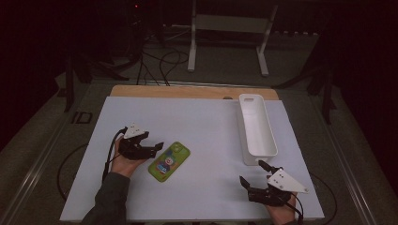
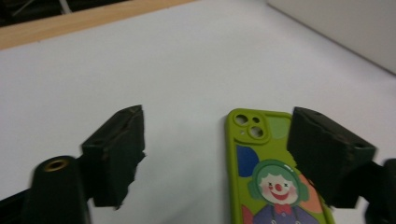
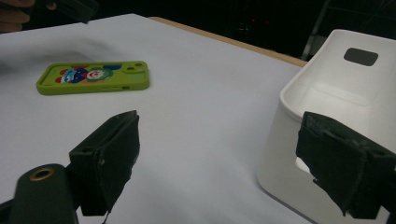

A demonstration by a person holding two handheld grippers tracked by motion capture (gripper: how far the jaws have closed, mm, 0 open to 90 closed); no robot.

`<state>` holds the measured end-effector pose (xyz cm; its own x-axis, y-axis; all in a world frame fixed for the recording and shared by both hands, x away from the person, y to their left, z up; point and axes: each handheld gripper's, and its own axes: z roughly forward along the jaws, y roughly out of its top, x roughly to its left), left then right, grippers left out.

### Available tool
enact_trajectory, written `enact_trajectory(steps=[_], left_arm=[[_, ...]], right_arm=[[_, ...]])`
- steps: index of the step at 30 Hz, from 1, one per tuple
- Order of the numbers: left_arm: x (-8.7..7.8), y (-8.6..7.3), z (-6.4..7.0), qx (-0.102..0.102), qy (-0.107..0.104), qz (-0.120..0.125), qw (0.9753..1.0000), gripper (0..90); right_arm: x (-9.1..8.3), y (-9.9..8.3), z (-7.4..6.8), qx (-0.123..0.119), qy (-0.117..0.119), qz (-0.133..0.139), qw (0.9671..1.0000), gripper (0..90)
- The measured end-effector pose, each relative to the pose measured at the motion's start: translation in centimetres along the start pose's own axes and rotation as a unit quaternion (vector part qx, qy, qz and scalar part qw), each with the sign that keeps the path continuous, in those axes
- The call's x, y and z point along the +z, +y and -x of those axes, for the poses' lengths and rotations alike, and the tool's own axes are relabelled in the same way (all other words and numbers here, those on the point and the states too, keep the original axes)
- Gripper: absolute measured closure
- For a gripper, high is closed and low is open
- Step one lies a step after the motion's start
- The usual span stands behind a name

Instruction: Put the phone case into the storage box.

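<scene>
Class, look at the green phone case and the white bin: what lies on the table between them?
Nothing: in the high view, the stretch of white table between the green phone case and the white bin is bare. The right gripper view shows the same.

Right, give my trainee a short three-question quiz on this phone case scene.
1. True or false: the left gripper has its jaws shut on the green clown phone case.
2. Which gripper is nearer the white bin: A left, B right?
3. Fill in: the phone case lies flat on the white ____.

Key: 1 false, the jaws stand open beside it. 2 B. 3 table.
</scene>
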<state>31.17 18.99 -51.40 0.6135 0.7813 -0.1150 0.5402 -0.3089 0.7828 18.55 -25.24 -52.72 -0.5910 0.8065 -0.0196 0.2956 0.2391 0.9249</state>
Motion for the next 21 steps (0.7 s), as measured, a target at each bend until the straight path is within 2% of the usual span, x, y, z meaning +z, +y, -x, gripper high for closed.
enact_trajectory(steps=[2,10,21], left_arm=[[-0.5,0.0,0.0,0.003,0.002,0.002,1.0000,16.0],[-2.6,-0.4,0.0,0.009,0.006,0.024,0.9997,9.4],[-4.8,-1.2,0.2,0.022,0.011,0.039,0.9989,1.5]], right_arm=[[0.0,0.0,0.1,0.002,0.001,0.000,1.0000,13.0],[0.0,-0.1,0.3,0.010,0.001,0.002,1.0000,12.9],[0.0,-0.1,0.2,0.010,-0.002,0.003,0.9999,12.0]])
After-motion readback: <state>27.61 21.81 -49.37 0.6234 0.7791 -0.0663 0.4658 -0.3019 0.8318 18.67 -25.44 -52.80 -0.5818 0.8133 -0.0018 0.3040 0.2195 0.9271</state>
